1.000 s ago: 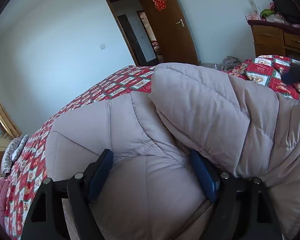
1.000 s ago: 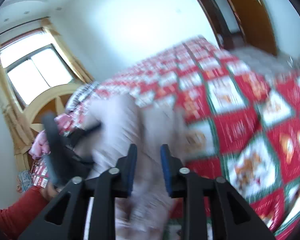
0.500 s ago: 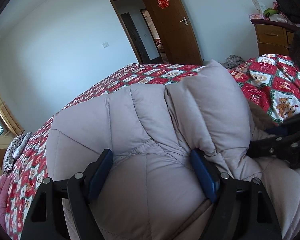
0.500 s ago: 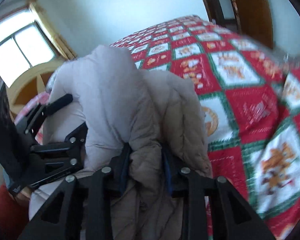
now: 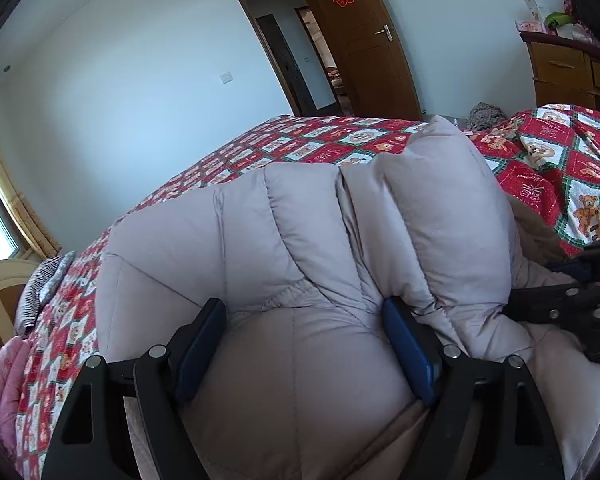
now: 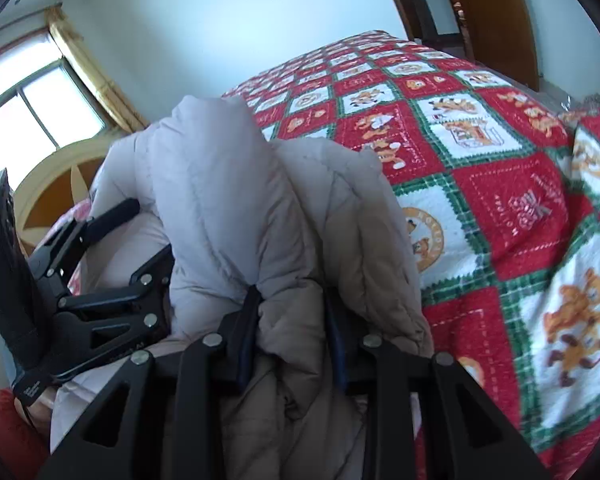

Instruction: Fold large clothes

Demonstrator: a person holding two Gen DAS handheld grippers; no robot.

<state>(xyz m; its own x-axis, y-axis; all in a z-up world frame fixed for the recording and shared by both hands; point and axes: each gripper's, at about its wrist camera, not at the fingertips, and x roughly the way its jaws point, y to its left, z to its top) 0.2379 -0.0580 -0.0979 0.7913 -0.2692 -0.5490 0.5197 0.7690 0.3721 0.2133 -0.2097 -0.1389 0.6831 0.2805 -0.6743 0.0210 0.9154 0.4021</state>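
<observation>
A pale grey-lilac padded jacket (image 5: 300,220) with a beige lining lies bunched on the bed. My left gripper (image 5: 304,308) stands wide, its blue pads pressing a thick bulge of the jacket from both sides. In the right wrist view the same jacket (image 6: 220,184) rises as a folded hump. My right gripper (image 6: 292,296) pinches a narrow fold of it at the beige lining; its jaws are opening slightly, with the fabric still between the pads. The left gripper (image 6: 100,280) shows at that view's left, the right gripper (image 5: 572,292) at the left wrist view's right edge.
A red, green and white bear-print quilt (image 6: 480,140) covers the bed. A brown door (image 5: 360,48) stands open behind it, with a wooden dresser (image 5: 564,68) to the right. A window (image 6: 28,108), a headboard (image 6: 48,184), pink cloth (image 5: 0,384) and a red sleeve (image 6: 4,432) lie left.
My right gripper came down onto the jacket and closed on a fold of it. The raised part of the jacket dropped into a narrower hump. The left gripper kept its hold.
</observation>
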